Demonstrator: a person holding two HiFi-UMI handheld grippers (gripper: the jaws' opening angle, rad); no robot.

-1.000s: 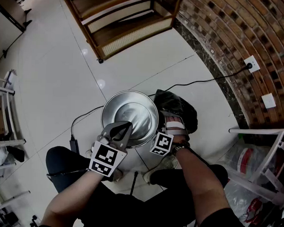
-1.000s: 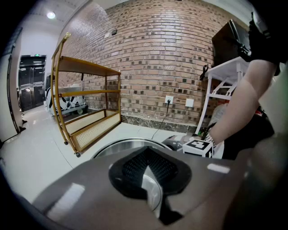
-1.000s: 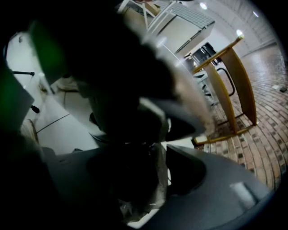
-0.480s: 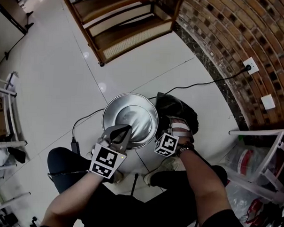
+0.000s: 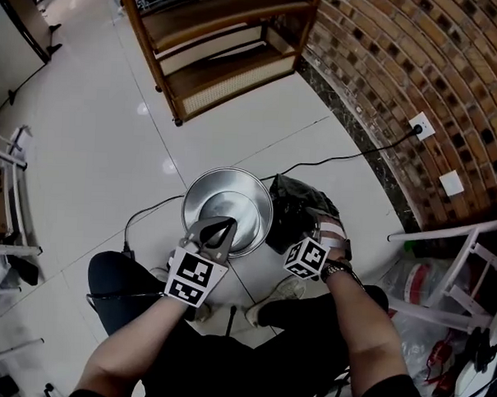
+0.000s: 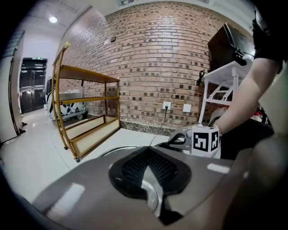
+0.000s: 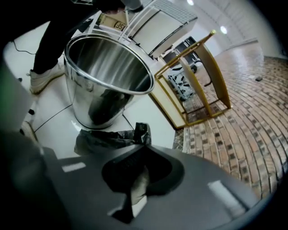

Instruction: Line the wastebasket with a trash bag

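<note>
A shiny steel wastebasket [image 5: 228, 202] stands upright on the white tiled floor, its inside bare; it also shows in the right gripper view [image 7: 105, 76]. A crumpled black trash bag [image 5: 298, 202] lies just right of it. My right gripper [image 5: 329, 229] is at the bag's near edge, shut on a raised fold of the trash bag [image 7: 137, 132]. My left gripper [image 5: 221, 228] hovers over the basket's near rim [image 6: 118, 150], shut, with nothing seen between its jaws.
A wooden shelf unit [image 5: 214, 52] stands beyond the basket. A brick wall [image 5: 419, 61] curves along the right with a socket [image 5: 422, 125] and a black cable [image 5: 332, 160]. A white rack [image 5: 451, 268] is at the right. My shoes [image 5: 269, 295] are near the basket.
The right gripper has closed on the bag's edge and risen, moving to the right of the basket. The left gripper has stayed at the basket's near rim.
</note>
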